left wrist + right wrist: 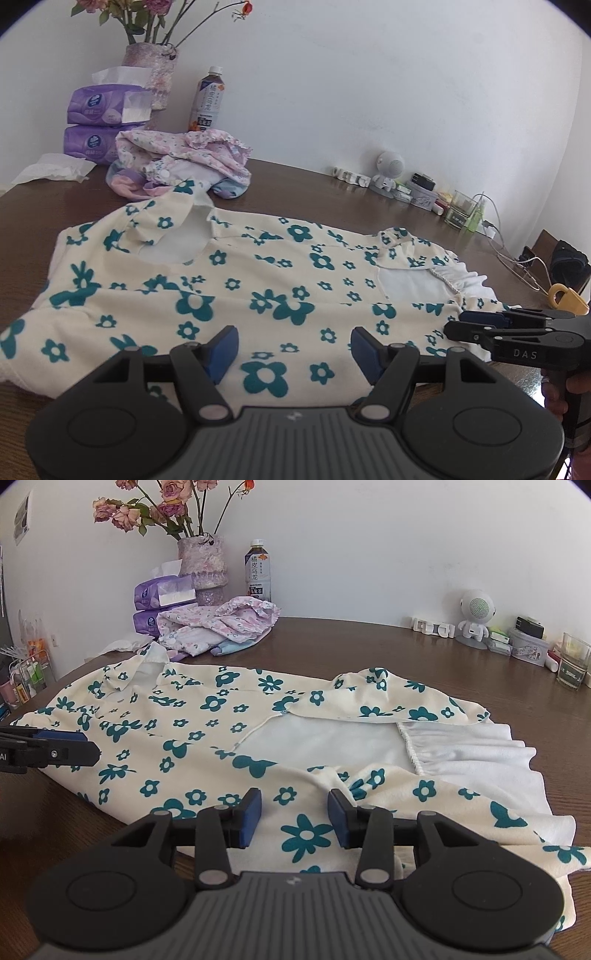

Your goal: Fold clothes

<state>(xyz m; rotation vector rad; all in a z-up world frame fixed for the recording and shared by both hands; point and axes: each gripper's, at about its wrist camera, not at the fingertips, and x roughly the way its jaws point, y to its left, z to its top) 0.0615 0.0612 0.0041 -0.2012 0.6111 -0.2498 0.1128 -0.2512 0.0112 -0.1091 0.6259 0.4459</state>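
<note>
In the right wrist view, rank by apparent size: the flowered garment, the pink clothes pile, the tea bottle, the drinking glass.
Largest to smallest, as they look:
1. flowered garment
2. pink clothes pile
3. tea bottle
4. drinking glass
The garment lies nearest the camera, which exaggerates it. Bottle and glass are close; fisheye edge distortion makes that order unsure.

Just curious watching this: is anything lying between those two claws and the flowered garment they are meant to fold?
Nothing visible. The left gripper and right gripper both hover open directly over the flowered garment, with only its cloth between their pads.

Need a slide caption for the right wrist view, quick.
Right gripper open above the cream floral garment spread on the wooden table.
</note>
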